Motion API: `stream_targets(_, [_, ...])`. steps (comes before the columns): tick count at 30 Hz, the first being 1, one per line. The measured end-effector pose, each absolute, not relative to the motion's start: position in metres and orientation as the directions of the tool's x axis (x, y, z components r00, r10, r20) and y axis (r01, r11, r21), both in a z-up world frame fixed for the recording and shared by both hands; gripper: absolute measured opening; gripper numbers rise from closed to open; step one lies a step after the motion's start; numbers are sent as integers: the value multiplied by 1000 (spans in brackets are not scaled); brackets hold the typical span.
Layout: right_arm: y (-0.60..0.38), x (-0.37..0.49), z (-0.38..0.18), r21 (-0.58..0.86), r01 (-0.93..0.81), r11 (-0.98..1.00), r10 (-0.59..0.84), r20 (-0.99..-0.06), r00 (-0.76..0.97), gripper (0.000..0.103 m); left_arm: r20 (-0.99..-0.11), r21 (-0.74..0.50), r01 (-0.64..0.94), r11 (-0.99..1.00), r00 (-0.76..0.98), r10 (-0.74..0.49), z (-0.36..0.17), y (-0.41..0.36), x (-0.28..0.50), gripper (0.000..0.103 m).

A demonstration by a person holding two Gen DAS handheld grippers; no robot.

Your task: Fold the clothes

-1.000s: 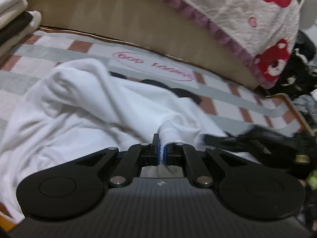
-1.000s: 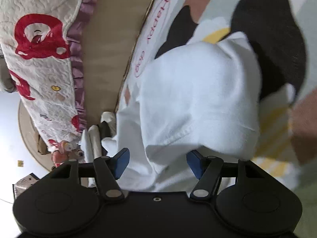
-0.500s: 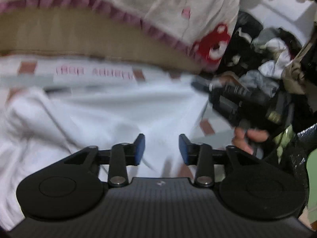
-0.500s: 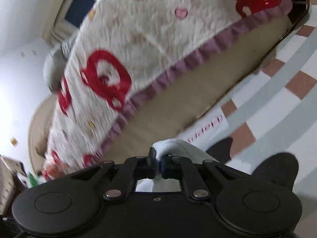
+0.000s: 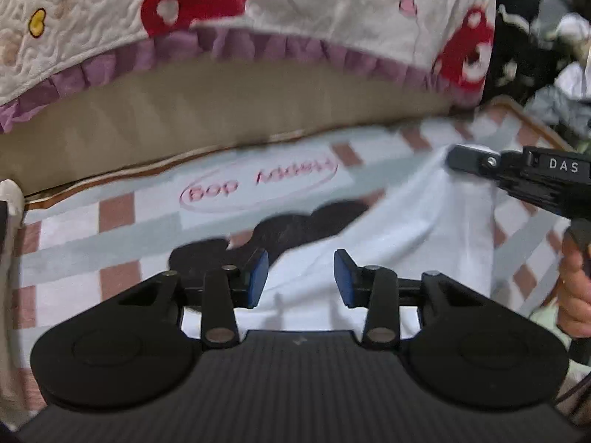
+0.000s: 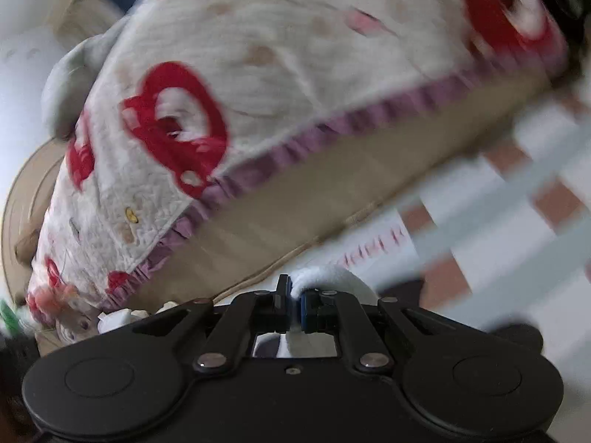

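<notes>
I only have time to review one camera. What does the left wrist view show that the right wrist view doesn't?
Only the left wrist view: the open left gripper over the white garment, the right gripper seen from outside, and the person's hand.
Only the right wrist view: the right gripper shut on a fold of the garment.
Both: the garment, quilted bedspread, and checked mat.

Both wrist views look close over the checked mat (shared) toward the quilt.
</notes>
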State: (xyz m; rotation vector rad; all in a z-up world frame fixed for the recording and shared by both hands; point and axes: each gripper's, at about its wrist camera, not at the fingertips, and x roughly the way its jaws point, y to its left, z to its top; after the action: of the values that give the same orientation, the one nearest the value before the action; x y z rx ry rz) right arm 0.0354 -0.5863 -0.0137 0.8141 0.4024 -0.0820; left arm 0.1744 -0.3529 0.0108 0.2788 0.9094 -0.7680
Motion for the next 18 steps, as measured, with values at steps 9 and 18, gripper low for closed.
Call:
stream_targets(9, [-614, 4, -77, 532, 385, 754, 118, -686, 718, 8, -859, 27, 751, 660, 355, -369, -1, -374, 208, 41])
stream_targets(18, [-644, 6, -107, 482, 515, 709, 25, -747, 665, 8, -930, -136, 702, 699, 153, -335, -107, -441, 269, 41])
